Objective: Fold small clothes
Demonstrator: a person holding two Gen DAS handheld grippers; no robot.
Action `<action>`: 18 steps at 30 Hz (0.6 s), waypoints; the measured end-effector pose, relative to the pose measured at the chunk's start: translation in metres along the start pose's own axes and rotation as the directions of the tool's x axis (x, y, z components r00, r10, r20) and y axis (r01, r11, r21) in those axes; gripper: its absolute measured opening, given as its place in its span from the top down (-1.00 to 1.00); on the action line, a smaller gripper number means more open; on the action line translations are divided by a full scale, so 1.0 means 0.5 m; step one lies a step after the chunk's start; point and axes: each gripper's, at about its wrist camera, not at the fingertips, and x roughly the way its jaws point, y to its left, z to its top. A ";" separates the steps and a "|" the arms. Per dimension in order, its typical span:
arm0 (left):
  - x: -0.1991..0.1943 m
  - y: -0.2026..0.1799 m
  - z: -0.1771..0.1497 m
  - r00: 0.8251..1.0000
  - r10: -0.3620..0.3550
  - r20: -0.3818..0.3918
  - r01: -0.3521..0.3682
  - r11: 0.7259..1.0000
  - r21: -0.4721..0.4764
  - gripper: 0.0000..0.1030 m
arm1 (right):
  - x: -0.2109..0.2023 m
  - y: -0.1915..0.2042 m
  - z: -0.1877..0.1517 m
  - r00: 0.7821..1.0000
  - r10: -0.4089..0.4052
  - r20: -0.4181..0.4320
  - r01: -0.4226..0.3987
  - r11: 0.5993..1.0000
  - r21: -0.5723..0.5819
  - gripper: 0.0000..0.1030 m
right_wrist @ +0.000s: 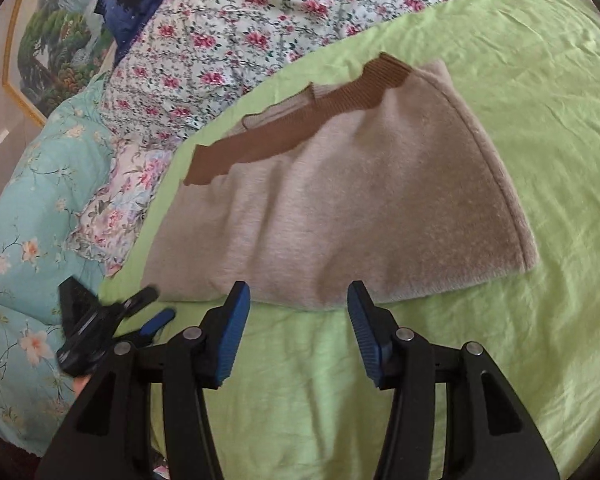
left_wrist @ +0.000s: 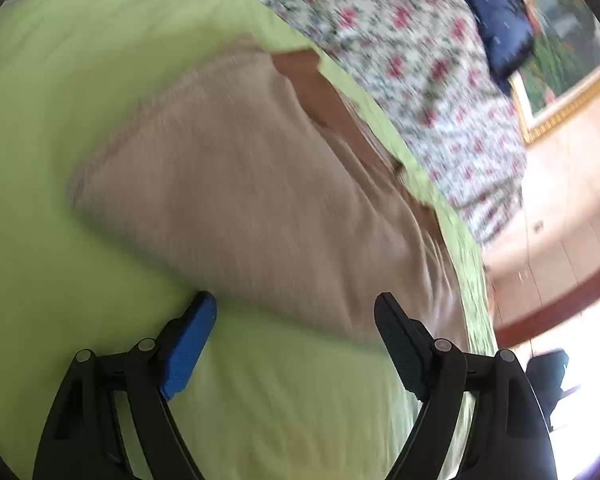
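Note:
A folded beige knit garment (right_wrist: 340, 200) with a brown ribbed band (right_wrist: 284, 132) lies flat on a light green sheet (right_wrist: 500, 80). My right gripper (right_wrist: 299, 290) stands open at the garment's near edge, its blue pads (right_wrist: 232, 336) on either side of the hem and not pressing it. In the left wrist view the garment (left_wrist: 240, 200) is blurred. My left gripper (left_wrist: 295, 304) is open wide at its near corner with nothing pinched. The right wrist view also shows the left gripper (right_wrist: 158, 305), open by the garment's left corner.
A floral bedspread (right_wrist: 240, 20) lies beyond the green sheet, with a teal flowered quilt (right_wrist: 32, 200) to the left and a dark blue pillow (left_wrist: 496, 12) at the head. A framed landscape painting (right_wrist: 48, 40) hangs on the wall. A bright window (left_wrist: 580, 340) shows at the right.

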 end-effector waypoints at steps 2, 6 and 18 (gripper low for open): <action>0.010 0.012 0.035 0.998 0.029 0.049 -0.027 0.999 -0.042 -0.58 | 0.002 0.006 0.002 1.000 0.004 -0.003 -0.004 1.000 -0.010 -0.03; 0.022 0.030 0.086 0.994 0.053 0.099 -0.043 0.994 -0.102 -0.47 | 0.011 0.007 0.010 1.000 0.015 -0.007 -0.015 1.000 -0.007 -0.03; -0.012 0.061 0.132 0.986 0.064 0.153 -0.056 0.997 -0.056 0.82 | 0.039 -0.014 0.091 1.000 0.009 0.023 -0.009 1.000 -0.014 -0.03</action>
